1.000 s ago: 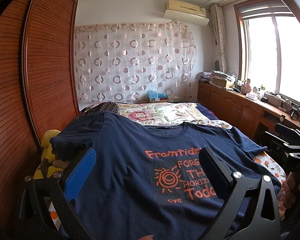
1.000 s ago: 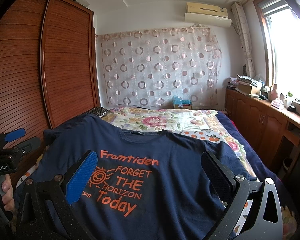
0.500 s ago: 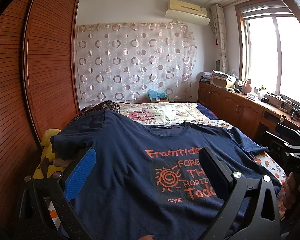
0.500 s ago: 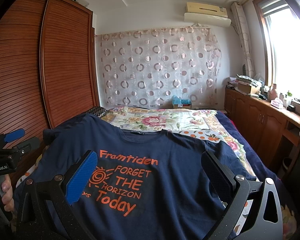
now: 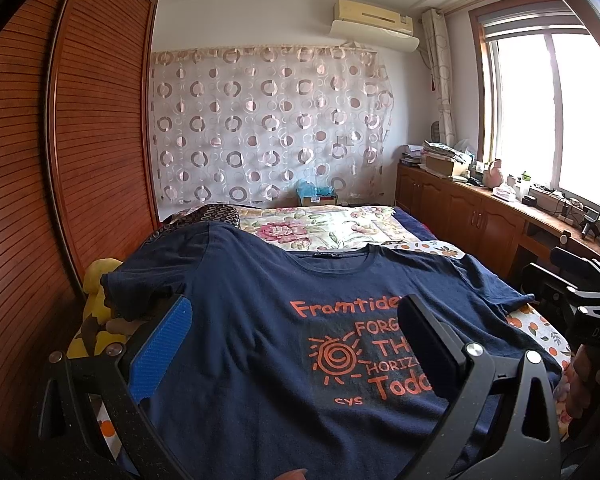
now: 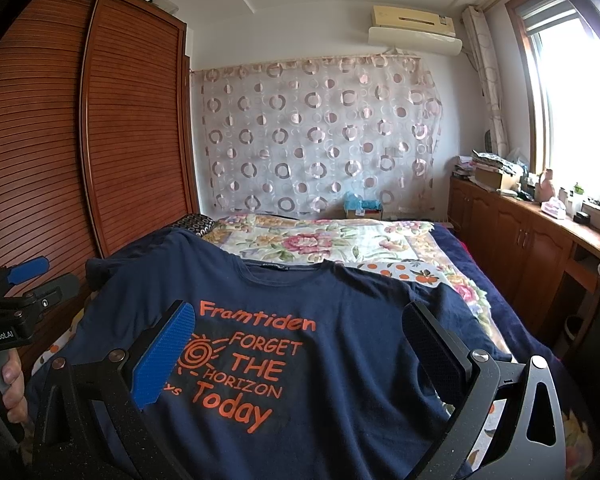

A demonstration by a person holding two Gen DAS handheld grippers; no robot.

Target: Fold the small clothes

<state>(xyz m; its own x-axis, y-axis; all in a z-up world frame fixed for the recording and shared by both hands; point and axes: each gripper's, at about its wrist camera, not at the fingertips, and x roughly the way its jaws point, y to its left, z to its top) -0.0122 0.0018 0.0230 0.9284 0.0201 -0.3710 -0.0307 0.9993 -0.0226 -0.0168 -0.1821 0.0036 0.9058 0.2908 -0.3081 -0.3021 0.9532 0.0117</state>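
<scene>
A navy T-shirt with orange print lies flat, face up, on the bed, collar away from me. It also shows in the right wrist view. My left gripper is open and empty, held above the shirt's lower left part. My right gripper is open and empty, held above the shirt's lower right part. The right gripper's body shows at the right edge of the left wrist view. The left gripper's body shows at the left edge of the right wrist view.
The bed has a floral cover beyond the shirt. A wooden wardrobe runs along the left. A yellow plush toy sits at the bed's left edge. A cluttered wooden cabinet runs under the window at the right.
</scene>
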